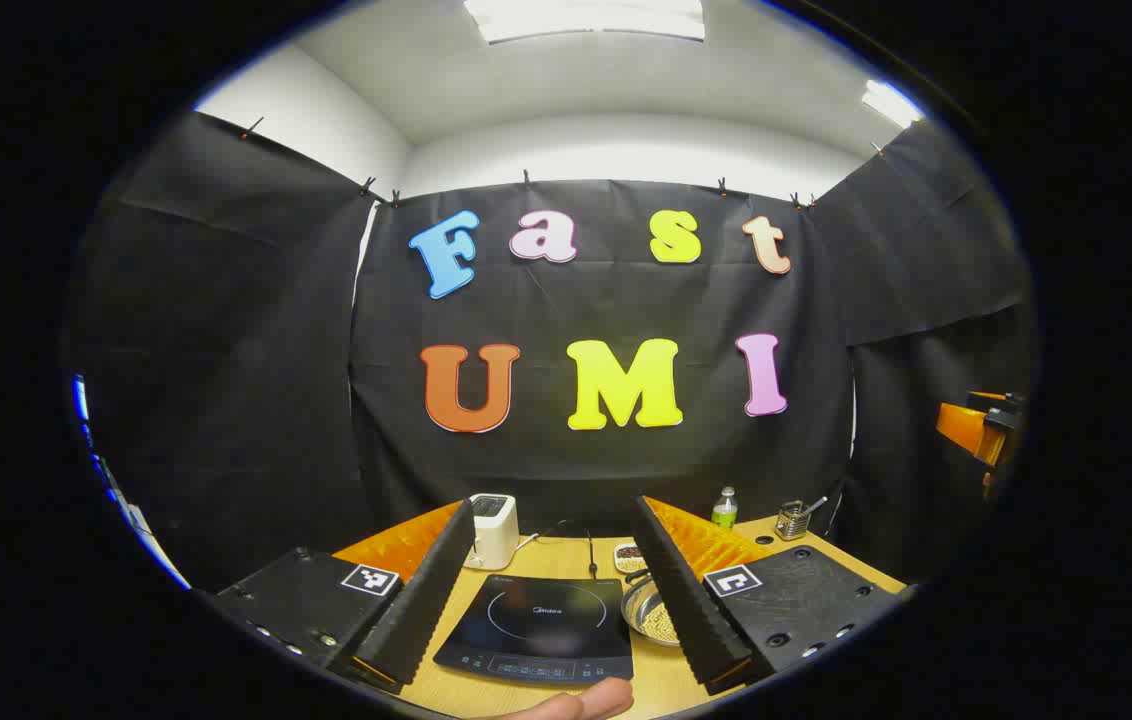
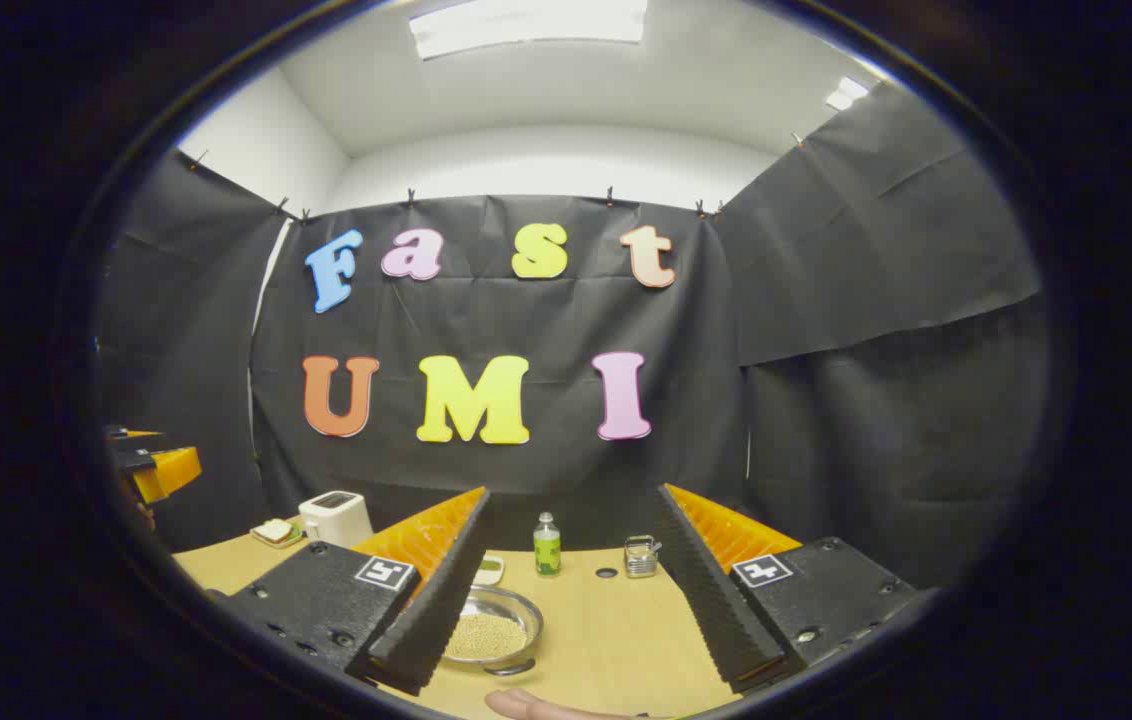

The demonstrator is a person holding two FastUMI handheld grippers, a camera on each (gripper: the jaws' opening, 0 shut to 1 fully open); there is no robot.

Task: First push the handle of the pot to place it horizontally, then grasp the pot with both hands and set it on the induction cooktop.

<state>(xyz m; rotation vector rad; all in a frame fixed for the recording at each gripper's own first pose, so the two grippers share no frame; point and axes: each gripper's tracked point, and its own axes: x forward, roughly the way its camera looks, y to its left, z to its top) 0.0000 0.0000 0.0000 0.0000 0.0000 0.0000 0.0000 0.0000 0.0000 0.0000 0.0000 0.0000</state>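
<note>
Steel, shallow and shiny, the pot [image 2: 491, 630] sat on the pale wooden table [image 2: 606, 630], its bowl covered with small pale beads or grains. In the right gripper view it lay just beside my right gripper's [image 2: 581, 620] left finger, partly hidden behind that finger, and I could not make out its handle from there. In the left gripper view the same pot [image 1: 654, 612] stood just to the right of the black induction cooktop [image 1: 538, 628], near it but not on it, with a dark stub at its far rim that may have been the handle. My left gripper [image 1: 551, 612] hung above the cooktop with its jaws wide apart, holding nothing. My right gripper's jaws were spread wide too, gripping nothing. A white toaster [image 1: 493, 530] stood at the back of the table behind the cooktop, and a small green bottle [image 2: 547, 545] and a little metal holder [image 2: 639, 557] stood farther back.
</note>
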